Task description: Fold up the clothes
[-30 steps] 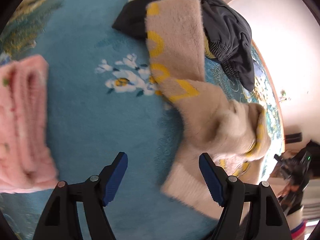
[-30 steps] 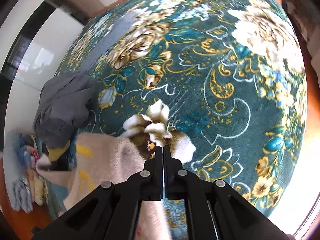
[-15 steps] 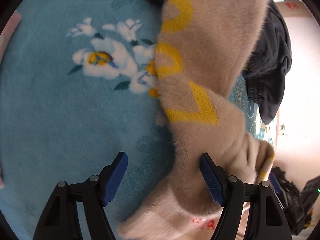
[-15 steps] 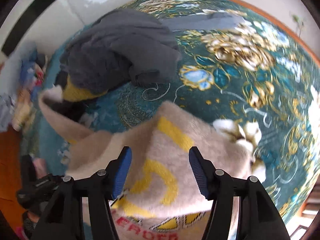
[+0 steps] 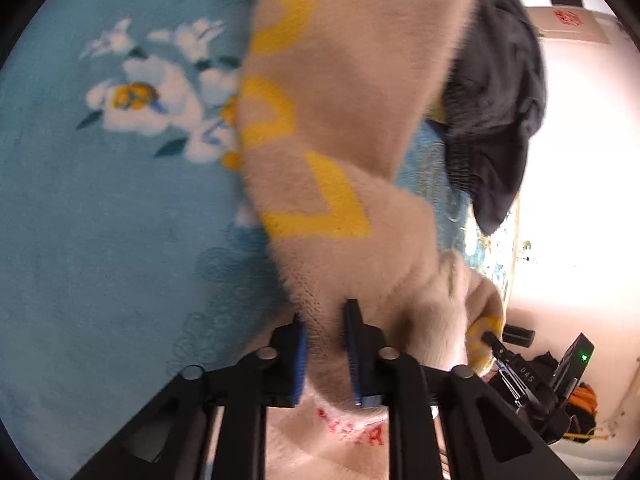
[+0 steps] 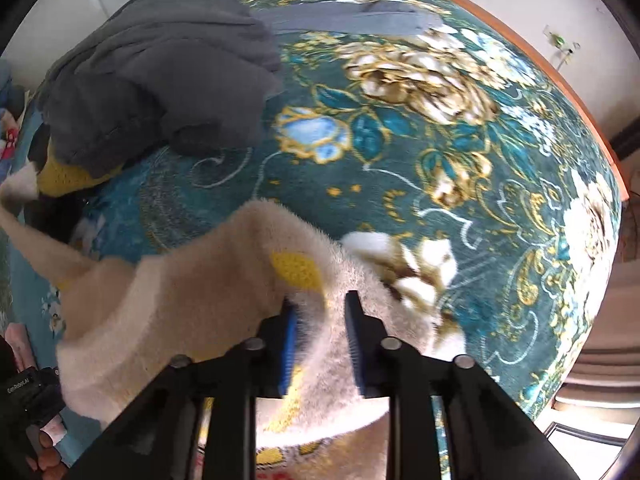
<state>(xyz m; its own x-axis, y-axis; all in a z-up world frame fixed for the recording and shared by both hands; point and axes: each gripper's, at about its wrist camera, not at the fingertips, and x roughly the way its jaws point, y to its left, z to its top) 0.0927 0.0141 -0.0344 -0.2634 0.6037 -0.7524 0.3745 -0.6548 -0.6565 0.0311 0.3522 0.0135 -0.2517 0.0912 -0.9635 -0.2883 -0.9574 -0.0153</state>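
Note:
A fuzzy beige sweater with yellow shapes (image 5: 340, 128) lies across the blue floral blanket (image 5: 100, 240). My left gripper (image 5: 325, 344) is shut on a fold of the beige sweater near its hem. In the right wrist view the same sweater (image 6: 192, 304) bunches up in front of my right gripper (image 6: 320, 332), which is shut on its edge by a yellow patch. The right gripper also shows at the lower right of the left wrist view (image 5: 520, 368).
A dark grey garment (image 6: 160, 76) lies heaped behind the sweater, also seen in the left wrist view (image 5: 492, 120). A dark teal blanket with gold flowers (image 6: 440, 140) covers the far surface, with a wooden edge (image 6: 560, 80) and a white wall beyond.
Both grippers were open half a second ago and have closed on the beige sweater. The left gripper has moved in closer over the sweater.

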